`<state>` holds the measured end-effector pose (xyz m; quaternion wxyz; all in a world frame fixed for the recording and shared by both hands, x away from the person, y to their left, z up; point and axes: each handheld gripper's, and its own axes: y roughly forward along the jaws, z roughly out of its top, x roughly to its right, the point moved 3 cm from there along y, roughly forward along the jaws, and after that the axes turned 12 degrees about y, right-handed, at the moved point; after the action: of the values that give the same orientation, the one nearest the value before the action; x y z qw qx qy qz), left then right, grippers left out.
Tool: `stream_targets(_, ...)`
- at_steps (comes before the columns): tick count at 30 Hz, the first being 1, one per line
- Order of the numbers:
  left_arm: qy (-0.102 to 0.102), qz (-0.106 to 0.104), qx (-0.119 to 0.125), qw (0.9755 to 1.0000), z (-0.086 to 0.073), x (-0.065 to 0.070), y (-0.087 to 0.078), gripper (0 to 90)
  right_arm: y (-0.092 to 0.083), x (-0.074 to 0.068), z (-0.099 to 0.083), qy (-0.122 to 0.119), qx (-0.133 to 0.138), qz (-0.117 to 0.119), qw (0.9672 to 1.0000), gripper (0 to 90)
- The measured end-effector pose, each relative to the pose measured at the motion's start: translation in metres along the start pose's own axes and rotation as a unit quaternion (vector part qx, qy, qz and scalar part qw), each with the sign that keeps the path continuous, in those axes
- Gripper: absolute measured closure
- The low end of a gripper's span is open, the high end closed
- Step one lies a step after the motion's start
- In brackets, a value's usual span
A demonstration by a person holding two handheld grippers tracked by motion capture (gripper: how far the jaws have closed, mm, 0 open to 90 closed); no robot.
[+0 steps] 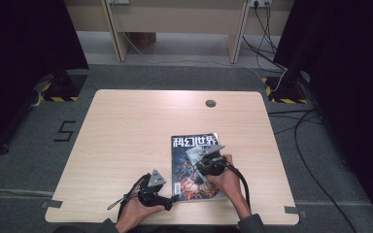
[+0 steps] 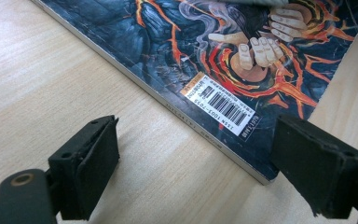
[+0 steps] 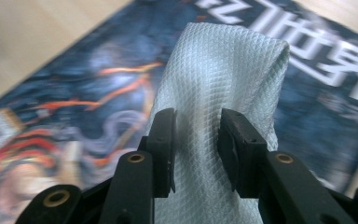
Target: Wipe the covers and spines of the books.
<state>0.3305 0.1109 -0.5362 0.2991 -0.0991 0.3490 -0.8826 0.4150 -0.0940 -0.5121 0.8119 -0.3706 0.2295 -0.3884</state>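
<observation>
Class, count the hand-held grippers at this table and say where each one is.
2. The left hand-held gripper sits by the magazine's near left corner; the right hand-held gripper is over the cover, clamping a white cloth.

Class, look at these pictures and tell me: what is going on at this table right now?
A person at a wooden table works with a gripper in each hand. The right gripper is shut on a folded pale grey cloth and holds it over the cover of a magazine lying flat on the table, apparently to wipe it. The left gripper is open, its jaws set either side of the magazine's near corner by the barcode label, gripping nothing.
</observation>
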Motion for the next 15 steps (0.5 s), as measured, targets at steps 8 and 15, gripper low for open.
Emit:
stream_targets(8, 0.001, -0.003, 0.001, 1.0, 0.0, -0.001, 0.0, 14.3, 0.0, -0.046, -0.005, -0.054, -0.018, 0.047, 0.9973, 66.6)
stream_targets(15, 0.003, -0.019, -0.013, 0.9997, -0.001, -0.006, -0.006, 16.4, -0.003, -0.058, -0.012, -0.07, -0.021, 0.076, 0.9944, 66.3)
